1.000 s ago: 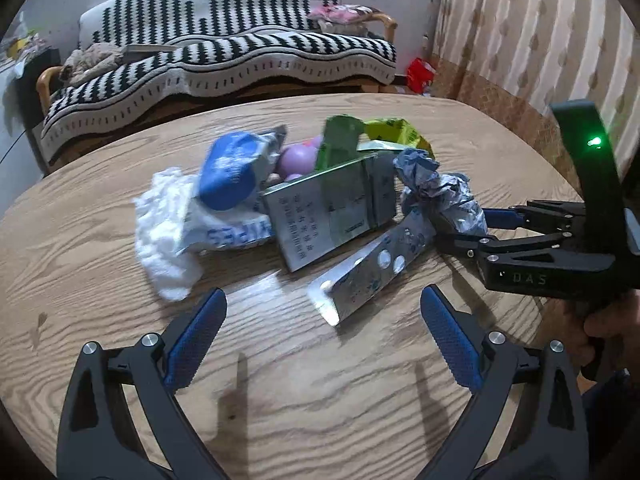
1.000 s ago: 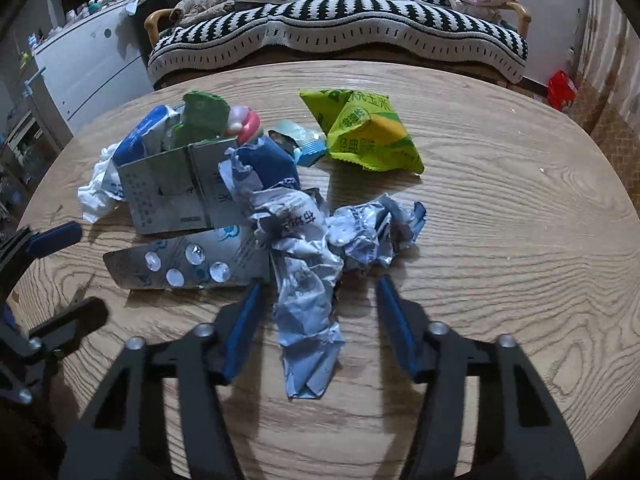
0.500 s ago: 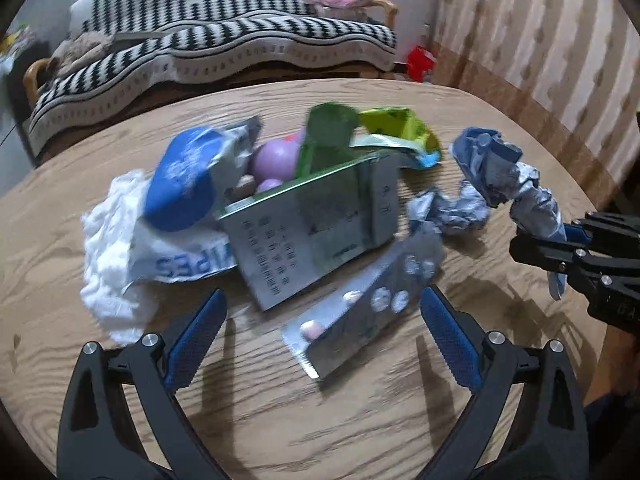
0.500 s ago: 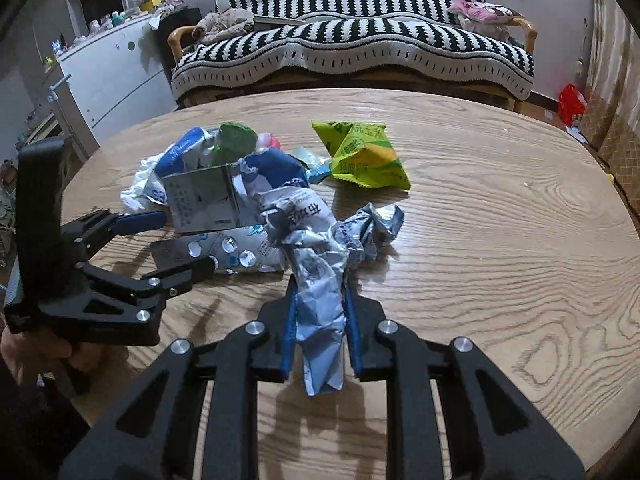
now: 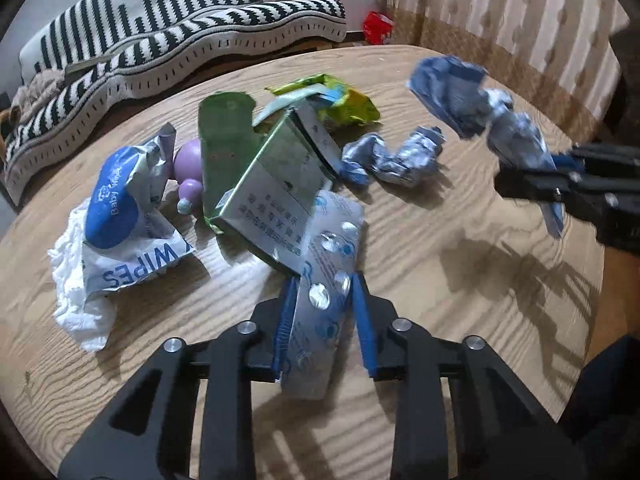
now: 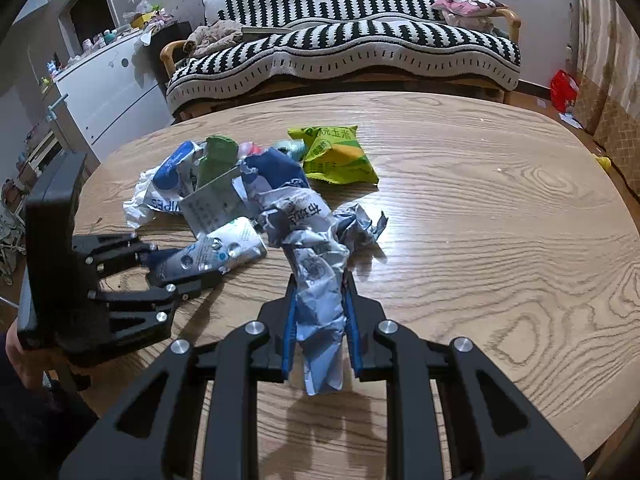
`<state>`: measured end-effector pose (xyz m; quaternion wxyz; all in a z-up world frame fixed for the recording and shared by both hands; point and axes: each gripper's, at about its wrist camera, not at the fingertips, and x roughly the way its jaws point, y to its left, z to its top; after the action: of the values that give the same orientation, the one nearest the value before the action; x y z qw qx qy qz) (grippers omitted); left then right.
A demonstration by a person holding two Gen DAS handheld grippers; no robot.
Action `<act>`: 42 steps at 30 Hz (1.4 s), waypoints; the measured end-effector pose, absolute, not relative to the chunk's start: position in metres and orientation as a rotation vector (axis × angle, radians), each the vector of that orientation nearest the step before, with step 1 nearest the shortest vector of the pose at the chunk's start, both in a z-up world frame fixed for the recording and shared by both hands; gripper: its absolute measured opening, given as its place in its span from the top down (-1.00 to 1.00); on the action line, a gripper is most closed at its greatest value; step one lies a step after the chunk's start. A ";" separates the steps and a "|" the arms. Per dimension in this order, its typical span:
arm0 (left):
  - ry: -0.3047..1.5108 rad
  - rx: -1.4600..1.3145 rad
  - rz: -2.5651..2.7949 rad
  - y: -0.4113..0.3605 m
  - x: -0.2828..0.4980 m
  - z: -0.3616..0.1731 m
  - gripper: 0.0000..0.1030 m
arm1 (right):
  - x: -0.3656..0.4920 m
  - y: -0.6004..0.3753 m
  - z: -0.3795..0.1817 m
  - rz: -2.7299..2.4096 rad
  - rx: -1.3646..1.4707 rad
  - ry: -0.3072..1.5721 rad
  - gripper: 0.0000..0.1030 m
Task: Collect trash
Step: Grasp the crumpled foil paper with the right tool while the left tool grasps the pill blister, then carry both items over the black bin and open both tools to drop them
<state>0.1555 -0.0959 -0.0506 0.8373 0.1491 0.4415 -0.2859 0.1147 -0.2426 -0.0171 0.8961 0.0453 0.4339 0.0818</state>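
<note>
Trash lies in a heap on the round wooden table. My left gripper is closing, its blue pads touching both edges of a silver blister pack that rests against a silver-green box. The right wrist view shows that same left gripper and blister pack low on the left. My right gripper is shut on a long crumpled blue-and-white wrapper, held above the table. From the left wrist view, this wrapper hangs from the right gripper.
Around the box lie a baby-wipes pack, white tissue, a green pouch, a purple toy, a yellow-green snack bag and crumpled foil. A striped sofa stands behind the table, a white cabinet at left.
My left gripper moved forward and closed from wide open onto the blister pack. My right gripper shut on the crumpled wrapper and lifted it off the table.
</note>
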 end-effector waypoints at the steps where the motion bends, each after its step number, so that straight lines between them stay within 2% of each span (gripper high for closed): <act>1: 0.939 0.315 -0.605 -0.096 0.153 -0.050 0.50 | 0.114 -0.243 -0.016 0.171 0.099 0.897 0.60; 5: 0.928 0.313 -0.585 -0.092 0.142 -0.040 0.51 | 0.109 -0.243 -0.011 0.176 0.106 0.886 0.60; 8: 0.905 0.282 -0.559 -0.083 0.136 -0.026 0.90 | 0.104 -0.245 -0.005 0.176 0.108 0.871 0.60; 9: 0.899 0.263 -0.549 -0.080 0.135 -0.021 0.93 | 0.102 -0.247 -0.003 0.173 0.109 0.867 0.60; 19: 0.825 0.178 -0.576 -0.107 0.114 0.016 0.94 | 0.060 -0.314 0.003 0.064 0.166 0.837 0.60; 29: 0.757 0.208 -0.775 -0.244 0.066 0.034 0.94 | -0.033 -0.456 -0.014 -0.181 0.304 0.812 0.59; 35: 0.739 0.238 -0.939 -0.355 0.019 0.020 0.93 | -0.102 -0.541 -0.033 -0.346 0.405 0.814 0.59; 42: 0.797 0.270 -1.158 -0.470 -0.039 -0.013 0.93 | -0.175 -0.625 -0.059 -0.519 0.551 0.861 0.59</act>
<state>-0.0386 -0.4699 -0.0132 0.7547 0.1235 0.3655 -0.5306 -0.1750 -0.6247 -0.0595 0.8401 0.2606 0.4073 -0.2457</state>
